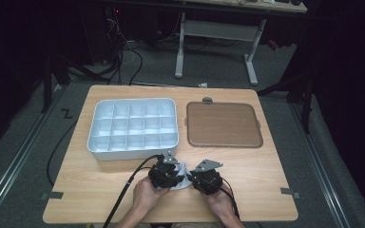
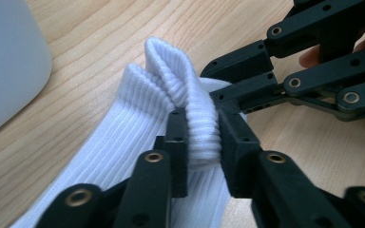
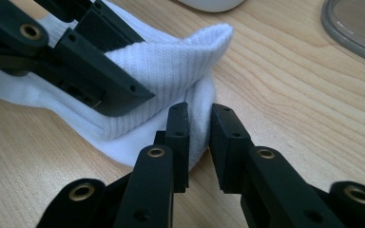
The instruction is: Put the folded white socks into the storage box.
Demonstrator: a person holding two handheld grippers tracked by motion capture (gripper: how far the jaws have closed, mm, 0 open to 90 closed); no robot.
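— Dark floor and trailing cables are seen around the pale wooden surface (image 1: 100, 194); a white divided tray (image 1: 132, 127) and a brown lid (image 1: 223, 124) are set side by side toward the far edge. Where is the sock?

— A white ribbed sock (image 2: 138, 118) is found at the near edge, just in front of the tray, resting on the wood and bunched up at its cuff between both tools.

— How are the tongs set?

— The left tongs (image 2: 202, 130) are closed on a raised fold of the cuff; the ribbing is squeezed between the pads. The right tongs (image 3: 199, 126) are set astride the sock's edge, but a gap is left beside the cloth; it is judged that they stand open and nothing is pinched there.

— What could go wrong?

— The fold could be lost by the left tongs, since only a narrow ridge of stretchy cloth is held; any pull sideways might let it slide out. The right tongs could close on one layer alone, or on the wood; the cuff would then not be opened evenly.

— And the hands?

— Both hands (image 1: 145, 194) are brought in from the near edge, close together, nearly touching; the tools are angled down and inward toward each other.
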